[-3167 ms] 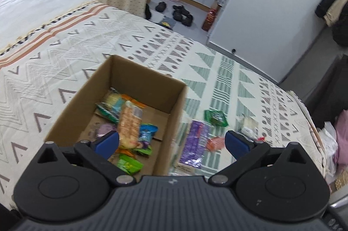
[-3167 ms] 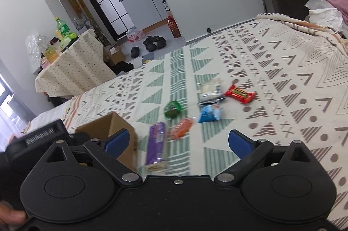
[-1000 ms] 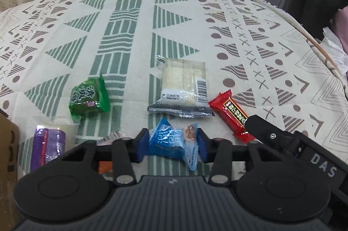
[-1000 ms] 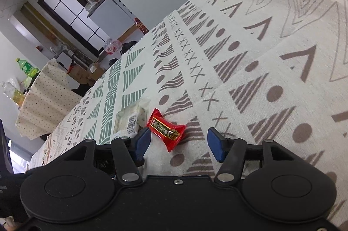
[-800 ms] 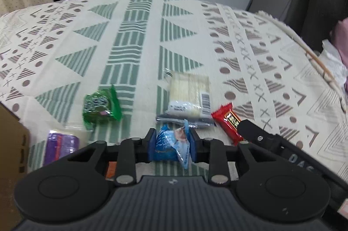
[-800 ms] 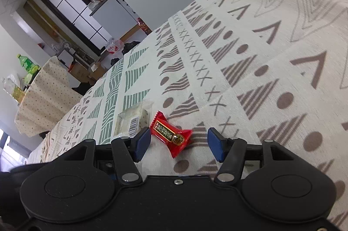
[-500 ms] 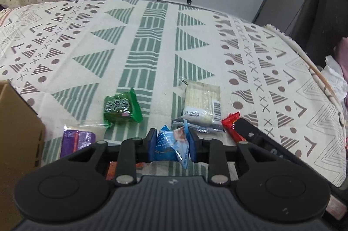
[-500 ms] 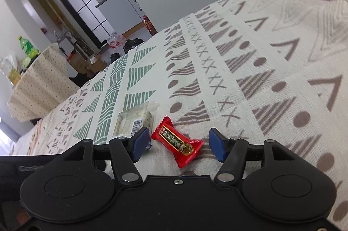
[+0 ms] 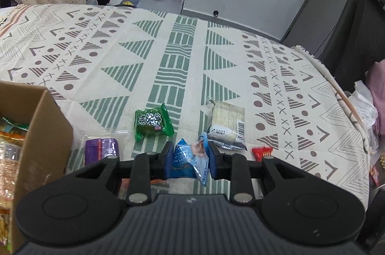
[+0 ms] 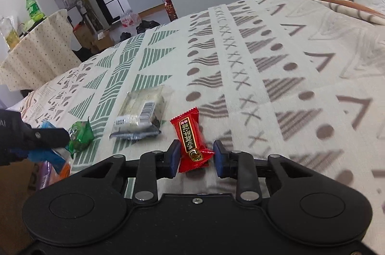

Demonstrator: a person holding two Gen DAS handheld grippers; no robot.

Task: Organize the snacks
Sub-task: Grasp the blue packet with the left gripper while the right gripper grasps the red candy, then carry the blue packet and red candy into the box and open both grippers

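The left gripper [image 9: 190,160] has its jaws closed on a blue snack packet [image 9: 190,158], with the cardboard box [image 9: 45,134] of sorted snacks to their left. The right gripper [image 10: 196,156] has its jaws partly open around a red candy packet [image 10: 191,139], not yet clamped. Ahead of the jaws on the bed [image 9: 168,58], a green packet [image 9: 152,122], a clear-wrapped cracker pack [image 9: 227,122] and a purple packet [image 9: 101,149] remain unsorted.

Blue pkt [image 9: 190,160] pinched in fingers; red pkt [image 10: 192,139] flat btwn fingers.
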